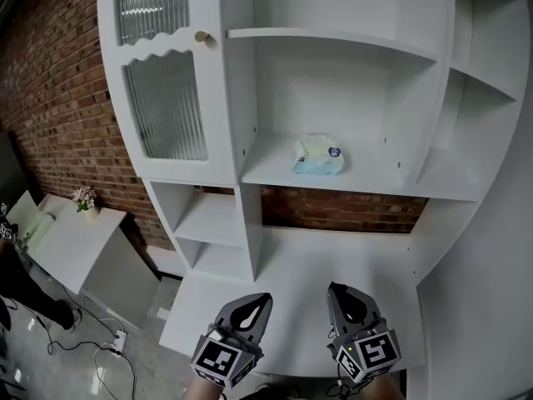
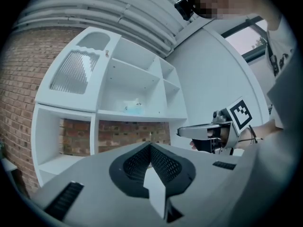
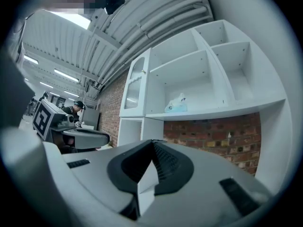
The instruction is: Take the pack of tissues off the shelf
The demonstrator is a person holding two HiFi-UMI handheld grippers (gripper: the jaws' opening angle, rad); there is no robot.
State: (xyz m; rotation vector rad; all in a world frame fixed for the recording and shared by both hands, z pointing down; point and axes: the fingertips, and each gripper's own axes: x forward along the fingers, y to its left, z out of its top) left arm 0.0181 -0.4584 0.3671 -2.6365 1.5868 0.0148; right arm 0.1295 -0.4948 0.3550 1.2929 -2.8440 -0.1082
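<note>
Two grippers: the left gripper [image 1: 263, 298] and the right gripper [image 1: 334, 290] sit side by side, low in the head view, above the white counter [image 1: 291, 257].
Left gripper jaws: the two black jaws are pressed together at the tip [image 2: 150, 145]. Nothing is between them.
Right gripper jaws: these are pressed together too [image 3: 152, 142]. They hold nothing.
Pack of tissues: the soft pack [image 1: 318, 155] is pale blue-green and white. It lies flat on the shelf [image 1: 271, 172], in the wide open box in the middle, a bit right of the center. Nothing touches it. It is well apart from both grippers and higher up than they are. Both gripper views show it small and far off [image 2: 134, 109] [image 3: 176, 106].
Shelf: it is big and white with a round outline. It has many open boxes, and only this one has something in it.
Glass door: the door [image 1: 166, 111] has wavy ribbed glass. It is just left of the box with the tissues. It has a small gold knob [image 1: 201, 37].
Brick wall: the red bricks [image 1: 50, 98] are behind the shelf. They also show in the gap under the tissues' board.
Little table: a white table [image 1: 79, 244] stands far to the left. A small pot of flowers [image 1: 84, 198] stands on it.
</note>
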